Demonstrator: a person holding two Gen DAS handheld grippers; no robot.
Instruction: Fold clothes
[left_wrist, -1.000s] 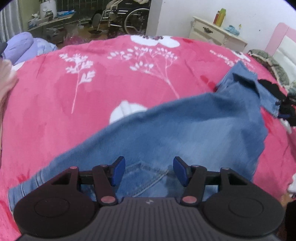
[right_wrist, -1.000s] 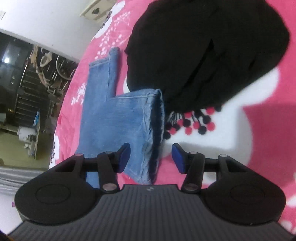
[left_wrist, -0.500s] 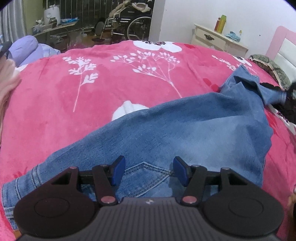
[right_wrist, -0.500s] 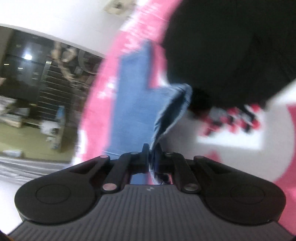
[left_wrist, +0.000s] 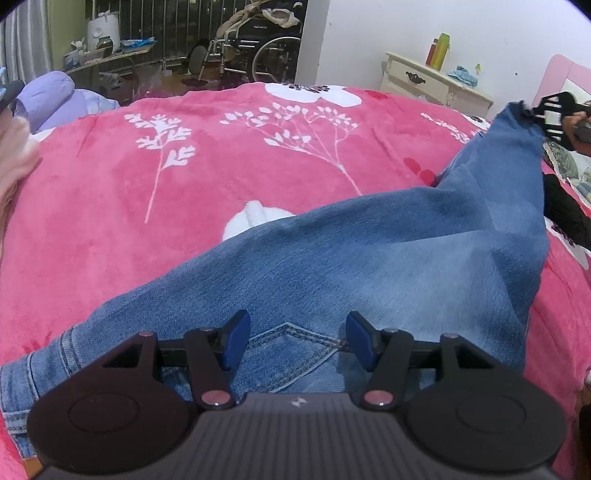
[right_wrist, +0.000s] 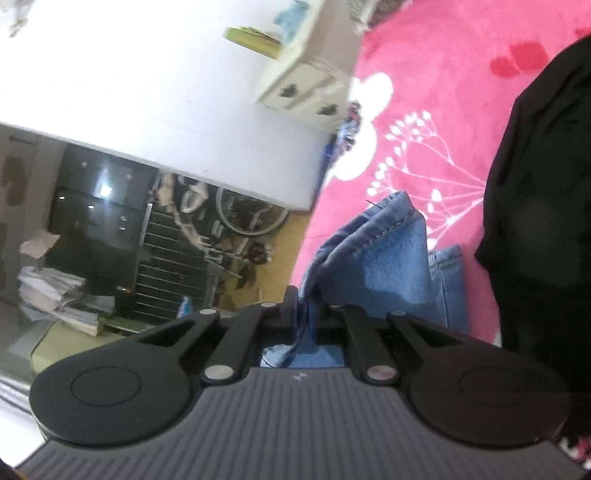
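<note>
The right tongs (right_wrist: 303, 314) are pinched tight on the hem of one leg of the blue jeans (right_wrist: 384, 266), the denim bunched between the two pads and rising past them in a folded, stitched edge. In the left wrist view those same right tongs (left_wrist: 554, 118) show near the far right corner of the bed, with that leg end lifted clear of the blanket and the cloth sloping down from them. The left tongs (left_wrist: 297, 341) stand about half open, poised just above the seat of the jeans (left_wrist: 332, 273) near the bed's near edge, their blue pads (left_wrist: 234, 341) either side of a stitched back pocket; whether the pads touch the denim cannot be told, but they are not pressing on it. The waistband lies at the near left, and the trouser body runs from there across the near part of the bed toward its right side. Under the jeans is a pink blanket (left_wrist: 184, 206) printed with white sprigs and blossoms, covering the bed. A black garment (right_wrist: 535, 206) lies on the blanket just beside the raised leg, toward the bed's right edge. Beyond the far edge stand a cream nightstand (left_wrist: 428, 83) with bottles on it and a wheelchair (left_wrist: 258, 51).
</note>
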